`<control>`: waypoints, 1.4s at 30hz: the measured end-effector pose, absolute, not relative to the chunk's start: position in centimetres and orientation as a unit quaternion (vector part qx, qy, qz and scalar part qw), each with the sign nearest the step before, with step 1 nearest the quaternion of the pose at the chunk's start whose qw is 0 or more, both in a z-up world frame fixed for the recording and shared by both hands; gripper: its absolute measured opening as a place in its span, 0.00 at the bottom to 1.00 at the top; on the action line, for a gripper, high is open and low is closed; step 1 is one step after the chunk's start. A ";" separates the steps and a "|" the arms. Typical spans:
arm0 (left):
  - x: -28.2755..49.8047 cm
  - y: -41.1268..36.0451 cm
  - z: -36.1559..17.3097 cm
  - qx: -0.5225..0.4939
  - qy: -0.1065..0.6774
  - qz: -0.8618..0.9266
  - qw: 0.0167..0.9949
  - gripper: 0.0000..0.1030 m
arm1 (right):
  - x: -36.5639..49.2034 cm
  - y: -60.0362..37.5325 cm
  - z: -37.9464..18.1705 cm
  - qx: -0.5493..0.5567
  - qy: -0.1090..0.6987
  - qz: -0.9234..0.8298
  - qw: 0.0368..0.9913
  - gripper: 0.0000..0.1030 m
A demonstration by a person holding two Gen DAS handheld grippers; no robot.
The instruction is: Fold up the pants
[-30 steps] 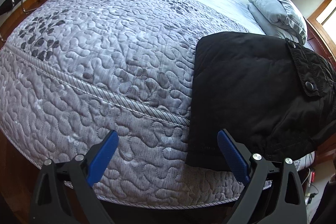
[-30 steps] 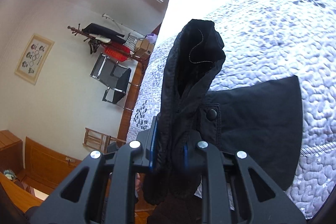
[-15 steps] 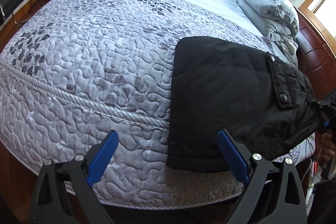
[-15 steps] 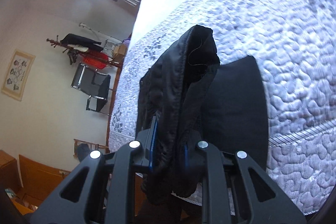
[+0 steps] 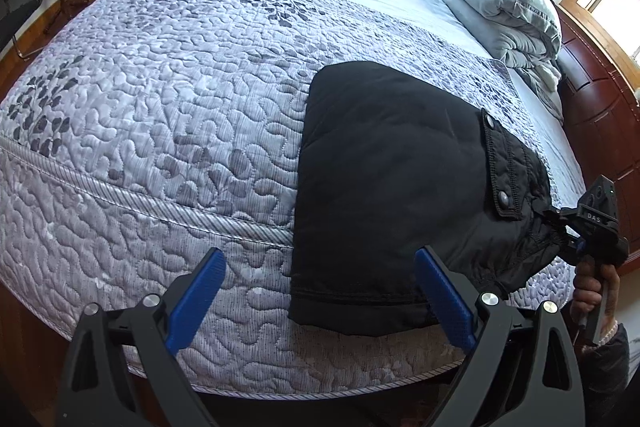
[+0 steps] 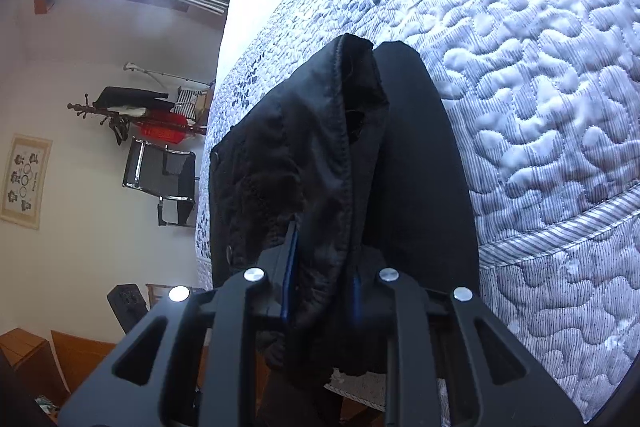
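Black pants (image 5: 384, 183) lie folded on the quilted bed (image 5: 168, 115) near its front edge, hem end hanging over the side. A flap with snap buttons (image 5: 505, 201) sits at the right end. My left gripper (image 5: 316, 291) is open and empty just off the bed edge, its right blue pad (image 5: 444, 297) next to the hem. My right gripper (image 6: 322, 279) is shut on the bunched waistband of the pants (image 6: 332, 155). It also shows in the left wrist view (image 5: 560, 223), at the pants' right end.
A folded grey duvet (image 5: 500, 3) lies at the bed's far right by the wooden headboard (image 5: 596, 115). A coat rack (image 6: 132, 111) and a black chair (image 6: 164, 183) stand by the wall beyond the bed. Wooden furniture (image 6: 44, 359) stands on the floor.
My right gripper has carried the waistband lower and toward the bed, so the pants lie flatter. The left wrist view has shifted, showing the pants nearer its middle.
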State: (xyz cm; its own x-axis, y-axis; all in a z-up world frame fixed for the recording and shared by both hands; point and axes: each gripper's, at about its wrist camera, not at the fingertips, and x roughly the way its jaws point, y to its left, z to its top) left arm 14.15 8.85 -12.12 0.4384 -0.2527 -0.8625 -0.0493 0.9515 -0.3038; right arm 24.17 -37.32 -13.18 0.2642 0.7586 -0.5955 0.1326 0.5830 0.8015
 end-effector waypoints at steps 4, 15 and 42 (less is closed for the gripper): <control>14.1 8.3 -12.2 -0.139 0.529 -0.065 0.835 0.93 | 24.5 -36.8 -13.3 0.384 0.569 0.219 0.693 0.28; 14.1 9.1 -12.2 -0.157 0.528 -0.061 0.832 0.93 | 20.7 -39.7 -13.8 0.412 0.555 0.223 0.687 0.59; 15.4 9.8 -13.1 -0.162 0.558 -0.093 0.809 0.93 | 19.2 -39.5 -13.3 0.400 0.559 0.218 0.693 0.38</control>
